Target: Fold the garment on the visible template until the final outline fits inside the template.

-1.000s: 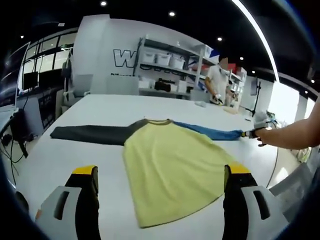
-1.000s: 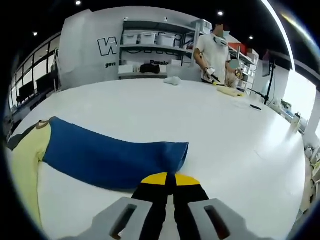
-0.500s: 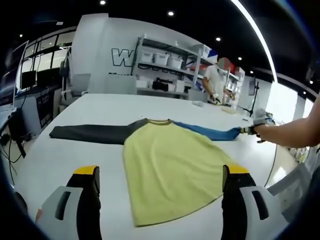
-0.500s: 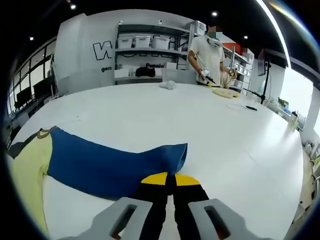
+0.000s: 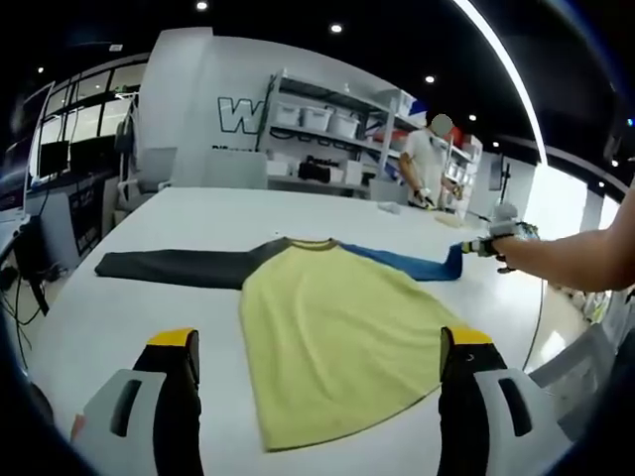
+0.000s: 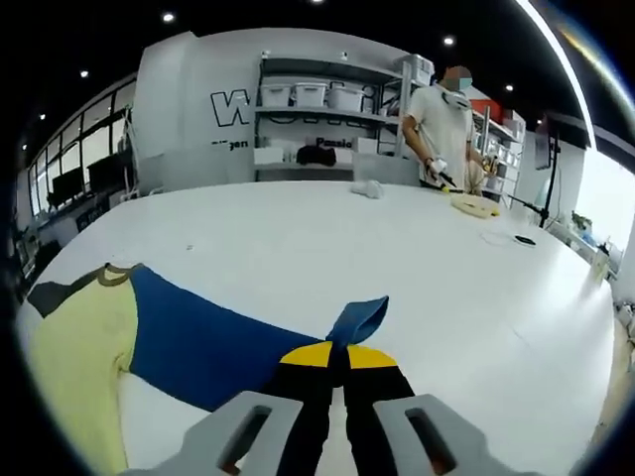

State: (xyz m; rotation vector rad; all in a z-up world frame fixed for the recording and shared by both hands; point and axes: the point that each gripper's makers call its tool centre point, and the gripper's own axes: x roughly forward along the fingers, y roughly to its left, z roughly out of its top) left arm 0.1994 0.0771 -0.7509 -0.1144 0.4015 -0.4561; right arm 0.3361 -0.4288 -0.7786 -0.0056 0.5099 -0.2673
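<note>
A long-sleeved shirt lies flat on the white table (image 5: 89, 317): yellow body (image 5: 327, 342), dark grey sleeve (image 5: 174, 266) stretched left, blue sleeve (image 5: 402, 261) stretched right. My left gripper (image 5: 313, 382) hovers open over the shirt's hem, its yellow-tipped fingers on either side of the body. In the right gripper view my right gripper (image 6: 330, 355) is shut on the blue sleeve (image 6: 213, 347), whose cuff (image 6: 359, 319) is lifted and curls up from the table. That same gripper (image 5: 483, 245) appears in the left gripper view, held by a person's arm at the sleeve end.
A person (image 6: 445, 124) stands working at the far side of the table (image 6: 298, 223) near yellow items (image 6: 474, 204) and a white cloth (image 6: 368, 188). Shelving with bins (image 5: 332, 134) lines the back wall. Monitors and cables (image 5: 30, 258) sit left of the table.
My right gripper has lifted the blue sleeve's cuff off the table and drawn it inward toward the shirt body. The left gripper has stayed open in place.
</note>
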